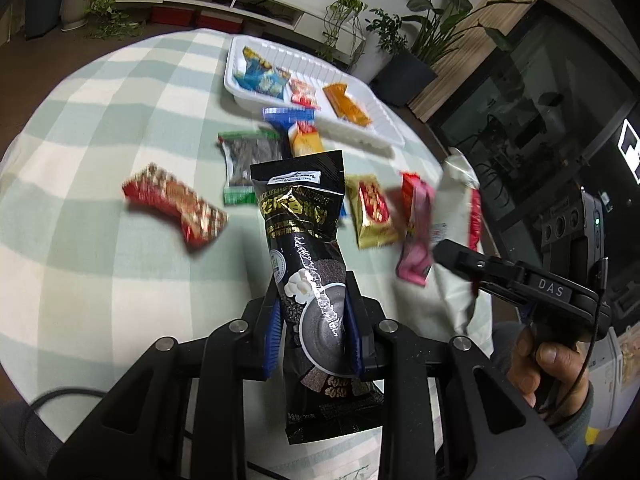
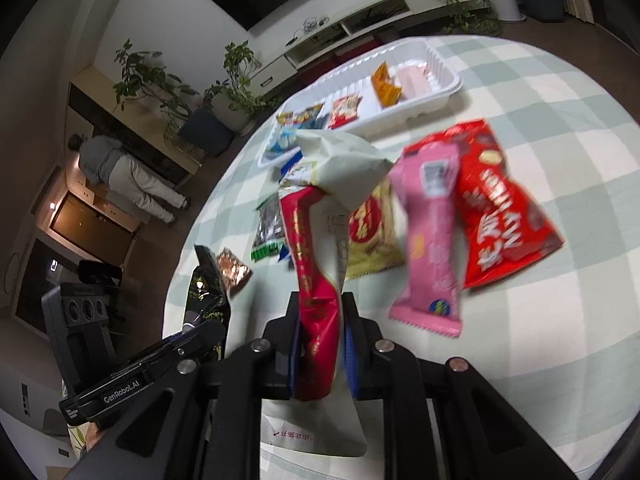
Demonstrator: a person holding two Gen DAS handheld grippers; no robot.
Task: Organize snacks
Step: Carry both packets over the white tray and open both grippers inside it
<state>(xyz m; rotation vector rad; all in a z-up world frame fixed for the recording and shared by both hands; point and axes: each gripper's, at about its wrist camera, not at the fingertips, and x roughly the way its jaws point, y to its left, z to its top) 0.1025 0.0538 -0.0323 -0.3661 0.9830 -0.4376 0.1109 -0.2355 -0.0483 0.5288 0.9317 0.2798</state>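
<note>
My left gripper (image 1: 310, 332) is shut on a black sesame-powder pouch (image 1: 304, 216) and holds it upright above the checked table. My right gripper (image 2: 320, 344) is shut on a white and red snack bag (image 2: 340, 160), lifted off the table; that bag shows at the right of the left wrist view (image 1: 460, 200). A white tray (image 1: 360, 132) at the far side holds a blue packet (image 1: 262, 74), a red packet (image 1: 303, 92) and an orange packet (image 1: 346, 104). The tray also shows in the right wrist view (image 2: 440, 96).
Loose snacks lie on the table: a red wrapper (image 1: 176, 202), a green-edged seed packet (image 1: 248, 160), a gold packet (image 1: 372, 210), a pink bar (image 2: 430, 240) and a red bag (image 2: 504, 208). Potted plants (image 1: 404, 40) stand past the table edge.
</note>
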